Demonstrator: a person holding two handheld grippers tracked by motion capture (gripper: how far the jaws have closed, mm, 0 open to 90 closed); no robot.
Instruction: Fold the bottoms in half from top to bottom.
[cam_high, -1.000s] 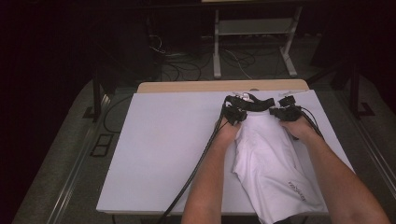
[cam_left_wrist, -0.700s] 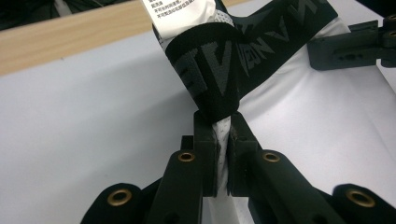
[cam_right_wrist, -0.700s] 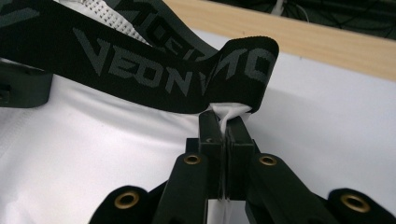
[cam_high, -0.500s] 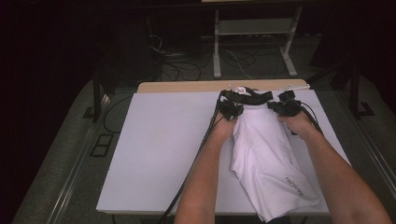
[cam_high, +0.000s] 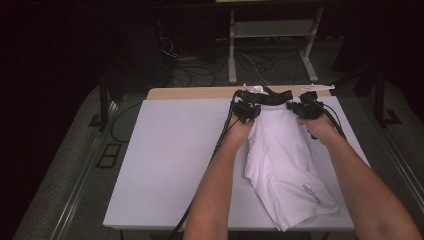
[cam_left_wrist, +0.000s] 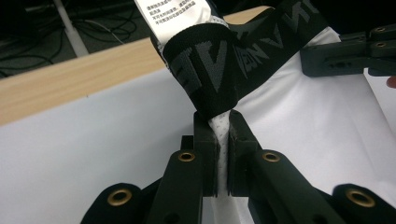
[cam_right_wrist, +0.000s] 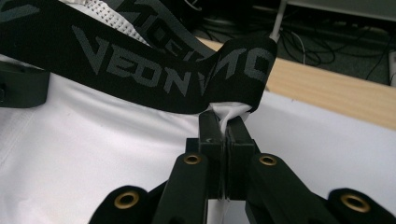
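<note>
White shorts with a black lettered waistband lie at the right of the white table sheet, legs trailing toward the near edge. My left gripper is shut on the white cloth just below the waistband's left end. My right gripper is shut on the cloth below the waistband's right end. The waistband hangs stretched between the two grippers, raised off the table. A white care label sticks up from the waistband. In the left gripper view, the right gripper appears at the upper right.
A wooden table edge runs along the far side of the sheet. Beyond it, on the dark floor, are cables and a white metal stand. Open sheet lies to the left of the shorts.
Both grippers have risen a little and moved toward the far edge, lifting the waistband. The shorts have been drawn farther up the sheet.
</note>
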